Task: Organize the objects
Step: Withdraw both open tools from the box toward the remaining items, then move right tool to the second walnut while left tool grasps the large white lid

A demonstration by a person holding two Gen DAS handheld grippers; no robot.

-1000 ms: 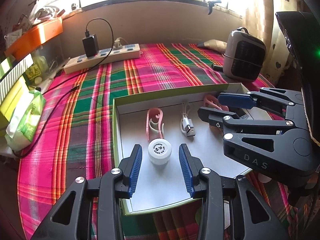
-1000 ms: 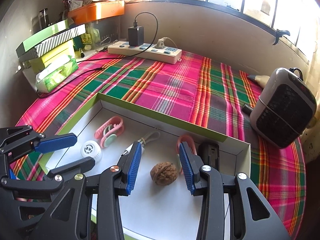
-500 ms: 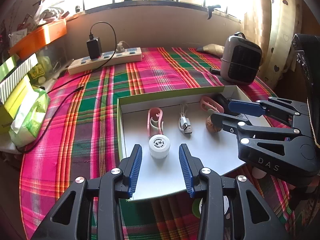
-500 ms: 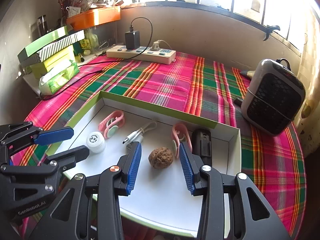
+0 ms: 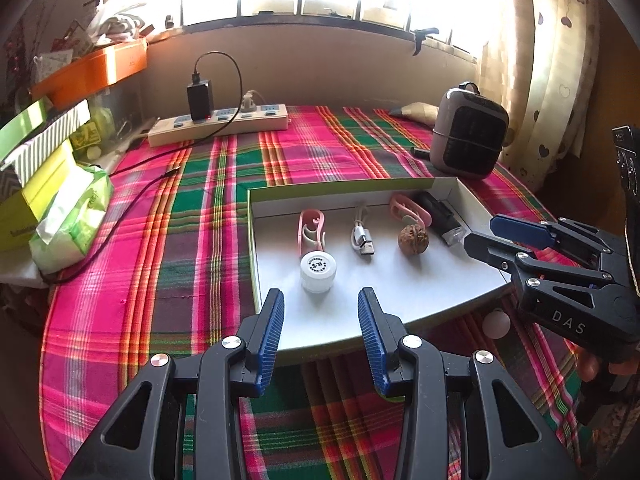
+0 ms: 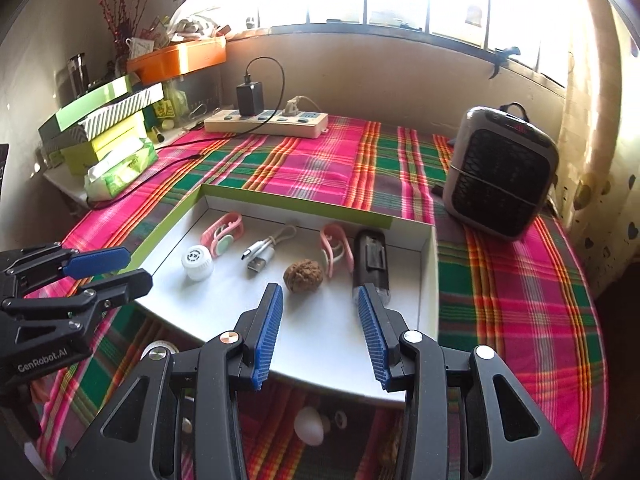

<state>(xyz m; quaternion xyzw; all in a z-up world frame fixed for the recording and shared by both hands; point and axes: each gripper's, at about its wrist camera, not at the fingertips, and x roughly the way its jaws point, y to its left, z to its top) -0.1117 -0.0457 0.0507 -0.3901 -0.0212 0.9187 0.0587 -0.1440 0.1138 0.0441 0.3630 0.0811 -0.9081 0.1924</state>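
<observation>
- Two grippers, both empty; left gripper jaws spread wide, hovering over near edge of the tray; right gripper also spread wide, over tray's near-right part
- tray = shallow box, green outer wall, white inside; sits on plaid cloth
- contents, left to right in the left wrist view: white jar w/ printed lid, upright, just ahead of left gripper, not touched; pink clip right behind jar, touching or nearly, can't tell; USB cable; walnut; 2nd pink clip behind walnut; black device along right wall
- right wrist view: walnut just ahead of the blue pads, apart from both; black device near the right pad's tip
- right gripper seen from left cam at, tips at tray's right edge
- off-tray: power strip w/ black charger plugged in, far side; small heater far right; tissue pack and stacked boxes left
- small white ball on cloth under right gripper, outside tray
</observation>
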